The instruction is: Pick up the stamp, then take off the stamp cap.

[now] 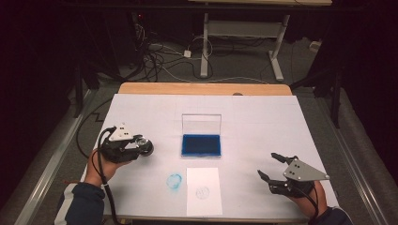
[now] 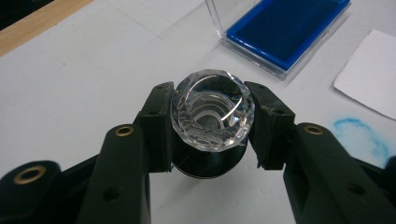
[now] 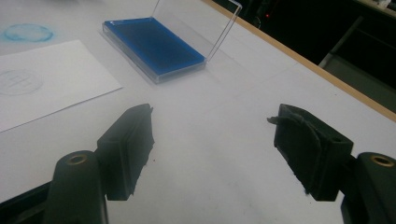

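We see the left hand-held gripper (image 2: 212, 123) clamped on a faceted clear stamp (image 2: 212, 109), held between its pads above the tabletop (image 1: 141, 112), left of the open blue ink pad (image 1: 201, 144). The right hand-held gripper (image 3: 212, 140) sits with jaws apart and nothing between them, well away from the stamp.

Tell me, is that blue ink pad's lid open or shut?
Open. The ink pad shows its blue surface bare, and its clear lid stands upright along the far edge.
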Tool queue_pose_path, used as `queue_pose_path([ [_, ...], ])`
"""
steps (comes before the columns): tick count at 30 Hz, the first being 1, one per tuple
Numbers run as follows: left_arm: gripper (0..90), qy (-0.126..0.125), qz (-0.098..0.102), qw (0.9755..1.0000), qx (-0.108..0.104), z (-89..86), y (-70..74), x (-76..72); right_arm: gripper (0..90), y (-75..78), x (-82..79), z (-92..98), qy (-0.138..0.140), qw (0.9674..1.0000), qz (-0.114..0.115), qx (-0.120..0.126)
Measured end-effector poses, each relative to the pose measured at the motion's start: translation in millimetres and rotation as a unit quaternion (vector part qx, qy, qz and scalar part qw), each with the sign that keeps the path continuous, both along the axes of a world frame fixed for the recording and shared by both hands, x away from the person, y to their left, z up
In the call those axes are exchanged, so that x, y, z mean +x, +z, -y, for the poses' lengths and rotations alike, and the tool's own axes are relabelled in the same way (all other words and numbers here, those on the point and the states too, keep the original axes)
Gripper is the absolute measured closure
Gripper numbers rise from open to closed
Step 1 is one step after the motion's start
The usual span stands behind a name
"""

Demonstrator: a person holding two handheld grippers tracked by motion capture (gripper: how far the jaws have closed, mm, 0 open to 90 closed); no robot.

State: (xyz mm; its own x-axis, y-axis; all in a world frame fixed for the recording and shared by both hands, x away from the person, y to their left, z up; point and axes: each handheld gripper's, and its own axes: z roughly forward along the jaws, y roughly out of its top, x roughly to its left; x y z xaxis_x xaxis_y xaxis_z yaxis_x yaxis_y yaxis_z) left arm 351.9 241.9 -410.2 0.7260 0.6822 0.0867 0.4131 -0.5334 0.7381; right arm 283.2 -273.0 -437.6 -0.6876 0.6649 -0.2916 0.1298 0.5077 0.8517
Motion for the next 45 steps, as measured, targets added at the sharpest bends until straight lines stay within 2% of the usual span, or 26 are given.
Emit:
queue_pose_path([
  [9, 54.2, -0.014, 0.003, 0.9999, -0.006, 5.5, 4.3, -6.7, 28.3, -1.2, 4.9, -2.4, 0.003, 1.0, -0.005, -0.001],
  [23, 54.2, -0.05, 0.009, 0.9987, -0.002, 23.9, 8.7, -14.8, 28.2, -1.0, 4.8, -2.5, 0.003, 1.0, -0.004, 0.0],
  [28, 54.2, -0.068, 0.01, 0.9976, -0.003, 32.3, 10.9, -20.2, 28.2, -1.3, 4.7, -2.2, 0.002, 1.0, -0.007, 0.001],
  [41, 54.2, -0.096, 0.021, 0.9951, 0.002, 51.0, 14.8, -31.6, 28.1, -3.0, 5.7, -7.2, 0.012, 0.9999, -0.011, -0.003],
  [45, 54.3, -0.108, 0.024, 0.9939, -0.005, 59.2, 17.4, -34.6, 27.7, -4.5, 6.3, -7.0, 0.015, 0.9997, -0.018, -0.003],
])
